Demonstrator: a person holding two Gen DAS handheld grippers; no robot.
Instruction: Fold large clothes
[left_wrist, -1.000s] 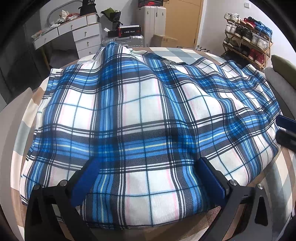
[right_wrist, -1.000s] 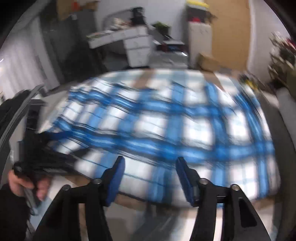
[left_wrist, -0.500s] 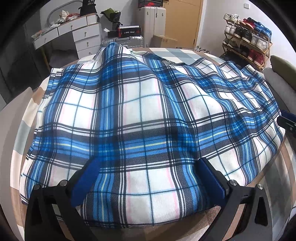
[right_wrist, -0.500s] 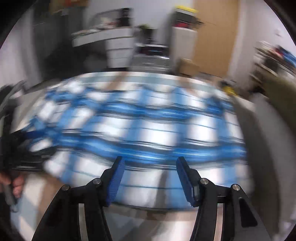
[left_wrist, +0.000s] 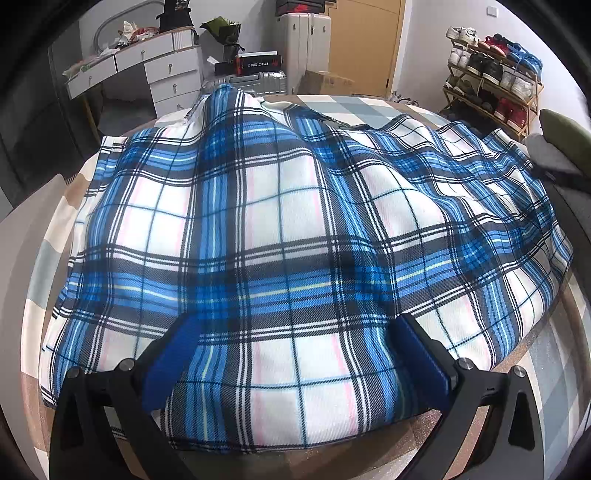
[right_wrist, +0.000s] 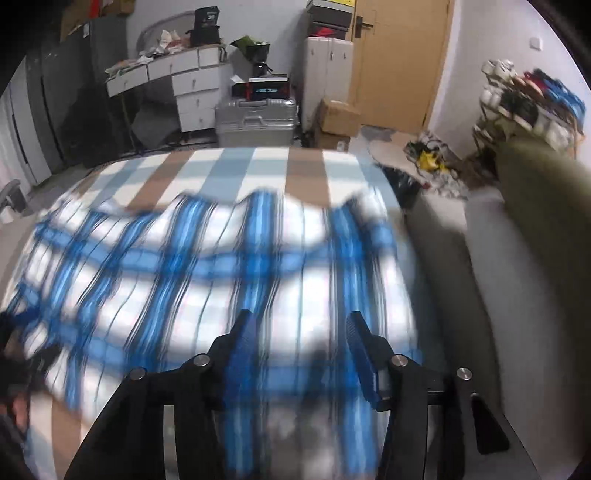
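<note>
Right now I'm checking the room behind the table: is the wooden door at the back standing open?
No, the wooden door sits shut in its frame behind the plaid cloth, with its handle in view.

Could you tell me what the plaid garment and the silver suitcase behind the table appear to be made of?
Plaid garment: soft woven cloth, matte, likely cotton or a blend; a fine twill texture shows and it drapes in folds. Silver suitcase: hard shell, seemingly aluminium or metal-look plastic; ribbed, with a dull sheen.
</note>
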